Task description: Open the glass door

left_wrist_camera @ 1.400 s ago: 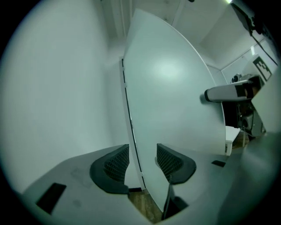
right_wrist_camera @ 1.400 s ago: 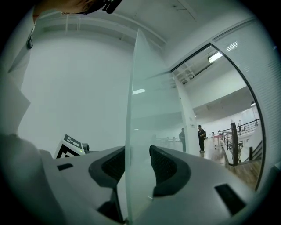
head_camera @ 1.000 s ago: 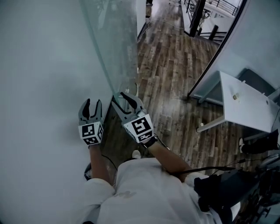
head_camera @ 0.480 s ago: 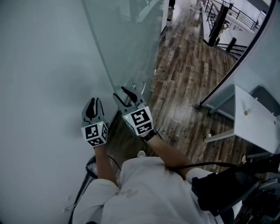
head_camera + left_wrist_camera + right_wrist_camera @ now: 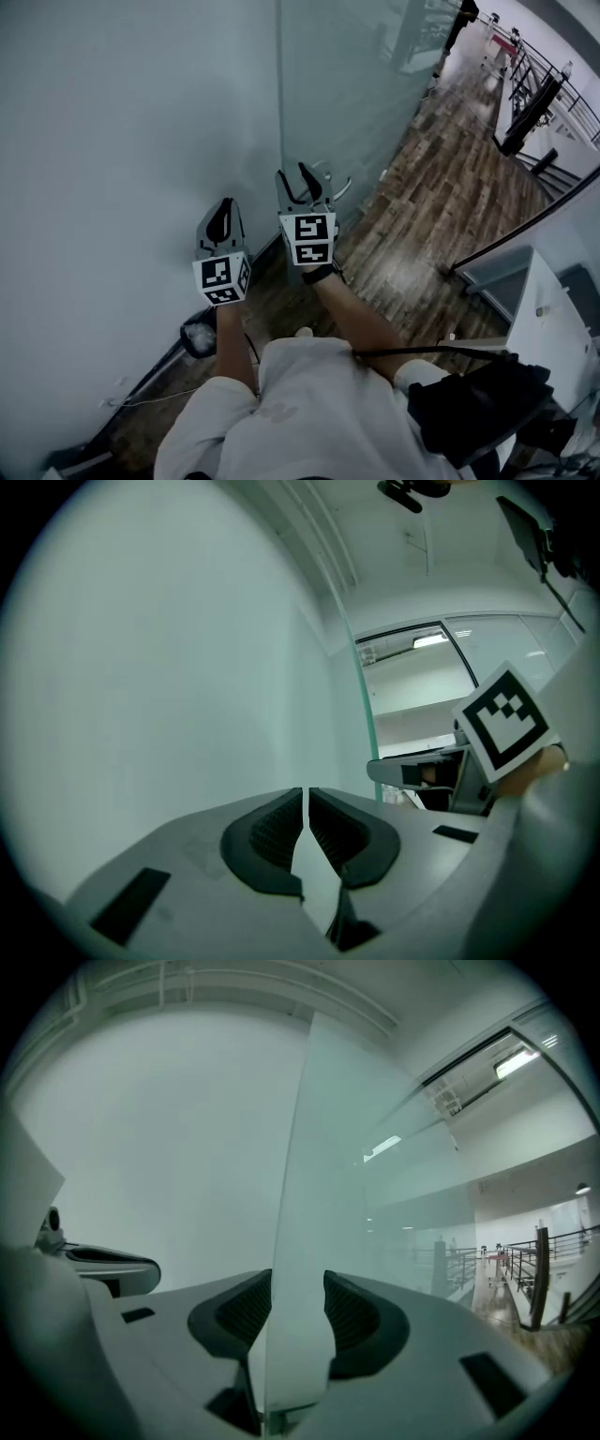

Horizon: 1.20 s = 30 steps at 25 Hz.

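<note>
The glass door [image 5: 356, 84] stands ajar beside the pale wall [image 5: 112, 141], its free edge running down toward me. My right gripper [image 5: 294, 178] straddles that edge at handle height, next to the metal handle [image 5: 334, 184]. In the right gripper view the door's edge [image 5: 305, 1194] fills the gap of the right gripper [image 5: 297, 1283], and both pads press on it. My left gripper [image 5: 223, 208] is held out beside it toward the wall. In the left gripper view the left gripper [image 5: 306, 794] has its jaws closing, nearly together, with nothing between them.
Wooden floor [image 5: 450, 178] runs past the door to a black railing [image 5: 534, 89] at the far right. A white table [image 5: 562, 328] stands at the right. A dark round object [image 5: 199, 337] and a cable lie at the wall's foot by the person's legs.
The left jaws have gone from wide apart to nearly together. Both grippers have moved on along the wall, and the door edge held by the right gripper has swung with them.
</note>
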Motion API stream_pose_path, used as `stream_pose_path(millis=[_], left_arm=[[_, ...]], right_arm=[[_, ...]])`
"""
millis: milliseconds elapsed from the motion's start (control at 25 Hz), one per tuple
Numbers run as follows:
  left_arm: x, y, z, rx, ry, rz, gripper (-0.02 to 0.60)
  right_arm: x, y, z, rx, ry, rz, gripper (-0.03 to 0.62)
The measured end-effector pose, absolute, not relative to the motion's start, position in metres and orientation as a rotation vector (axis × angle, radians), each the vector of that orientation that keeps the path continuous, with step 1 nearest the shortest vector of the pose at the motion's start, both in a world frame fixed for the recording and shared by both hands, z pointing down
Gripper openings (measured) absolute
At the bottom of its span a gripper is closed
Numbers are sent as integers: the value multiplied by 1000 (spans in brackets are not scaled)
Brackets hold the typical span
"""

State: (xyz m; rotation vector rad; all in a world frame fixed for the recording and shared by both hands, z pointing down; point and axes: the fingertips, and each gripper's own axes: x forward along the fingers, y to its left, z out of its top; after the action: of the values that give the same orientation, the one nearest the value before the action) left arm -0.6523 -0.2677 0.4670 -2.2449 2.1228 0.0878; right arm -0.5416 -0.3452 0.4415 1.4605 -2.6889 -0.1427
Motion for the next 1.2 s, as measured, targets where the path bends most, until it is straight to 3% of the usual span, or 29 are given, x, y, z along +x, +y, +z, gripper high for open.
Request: stream_pose_path(millis=[720, 1080, 1200], left_arm=[[-725, -223, 491, -2103, 2316, 68, 23], [-703, -238, 496, -2157, 2283, 46, 23], [-699, -249, 493, -2191, 2250, 42, 23]], right_arm=[[-622, -406, 448, 1434, -2676, -175, 176], [-645, -427, 450, 1246, -2683, -199, 173], [-657, -419, 443, 1168, -2709, -276, 24]])
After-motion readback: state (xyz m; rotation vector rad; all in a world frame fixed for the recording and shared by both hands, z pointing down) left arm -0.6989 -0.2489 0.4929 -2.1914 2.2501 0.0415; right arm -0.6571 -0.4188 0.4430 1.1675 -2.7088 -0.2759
